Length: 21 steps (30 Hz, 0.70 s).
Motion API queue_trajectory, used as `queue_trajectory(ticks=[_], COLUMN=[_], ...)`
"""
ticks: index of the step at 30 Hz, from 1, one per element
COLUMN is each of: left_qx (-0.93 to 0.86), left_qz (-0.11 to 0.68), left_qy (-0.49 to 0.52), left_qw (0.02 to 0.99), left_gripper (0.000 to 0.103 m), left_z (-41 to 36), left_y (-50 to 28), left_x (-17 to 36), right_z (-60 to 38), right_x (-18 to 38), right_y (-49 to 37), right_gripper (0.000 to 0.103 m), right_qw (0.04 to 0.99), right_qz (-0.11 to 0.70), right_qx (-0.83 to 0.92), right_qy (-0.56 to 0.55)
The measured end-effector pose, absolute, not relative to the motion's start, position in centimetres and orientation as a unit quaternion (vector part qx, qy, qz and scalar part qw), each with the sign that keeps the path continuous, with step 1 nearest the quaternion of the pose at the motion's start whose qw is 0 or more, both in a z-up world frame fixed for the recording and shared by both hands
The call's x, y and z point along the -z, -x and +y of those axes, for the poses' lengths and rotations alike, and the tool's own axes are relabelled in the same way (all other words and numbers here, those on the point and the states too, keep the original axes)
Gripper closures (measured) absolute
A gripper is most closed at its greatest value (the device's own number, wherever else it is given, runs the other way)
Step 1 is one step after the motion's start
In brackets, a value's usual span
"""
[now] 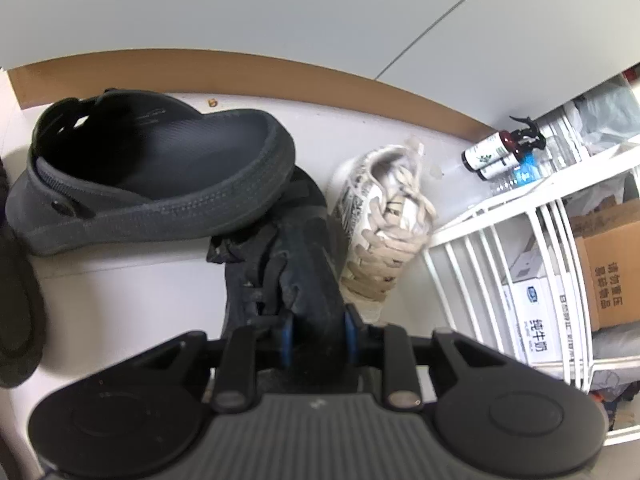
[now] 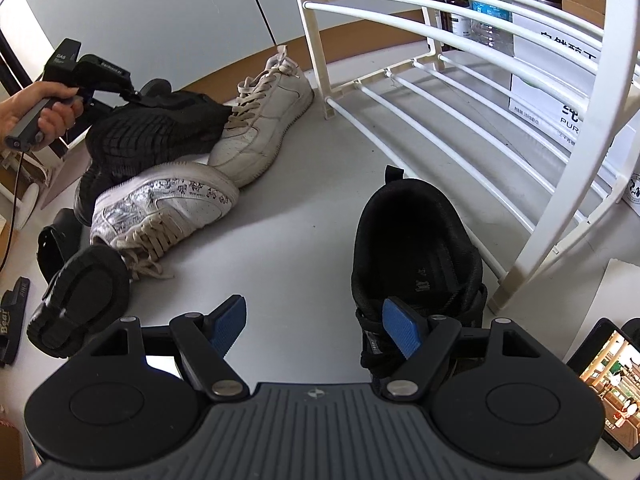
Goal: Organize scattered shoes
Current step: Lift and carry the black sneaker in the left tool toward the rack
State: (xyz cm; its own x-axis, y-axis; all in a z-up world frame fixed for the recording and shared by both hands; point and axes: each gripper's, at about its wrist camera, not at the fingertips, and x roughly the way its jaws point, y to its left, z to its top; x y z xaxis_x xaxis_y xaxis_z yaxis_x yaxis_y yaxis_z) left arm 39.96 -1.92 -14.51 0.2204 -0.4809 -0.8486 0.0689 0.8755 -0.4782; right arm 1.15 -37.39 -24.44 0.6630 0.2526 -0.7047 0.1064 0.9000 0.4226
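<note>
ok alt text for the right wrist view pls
The right gripper, jaws open, hovers over a grey floor beside a black sneaker next to a white wire shoe rack. Farther left, the left gripper grips another black shoe on a pile with two white sneakers.

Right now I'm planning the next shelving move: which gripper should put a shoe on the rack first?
Left. The left gripper is already shut on a black sneaker, lifted over the pile. The right gripper is open and holds nothing; the other black sneaker sits on the floor beside the white rack.
</note>
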Motion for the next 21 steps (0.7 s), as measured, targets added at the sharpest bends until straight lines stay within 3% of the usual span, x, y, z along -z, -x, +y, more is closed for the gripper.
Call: queue_trajectory(ticks=[21], left_qx=[0.280], left_qz=[0.582], left_qy=[0.197], left_qw=[0.738], left_gripper=[0.079], left_z=[-8.2], left_y=[-34.5], left_x=[7.9], right_z=[-37.6], right_x=[24.2], right_y=[-1.1], right_gripper=[0.023], right_qw=[0.888], right_qz=[0.389], right_qx=[-0.045], right_qy=[-0.242])
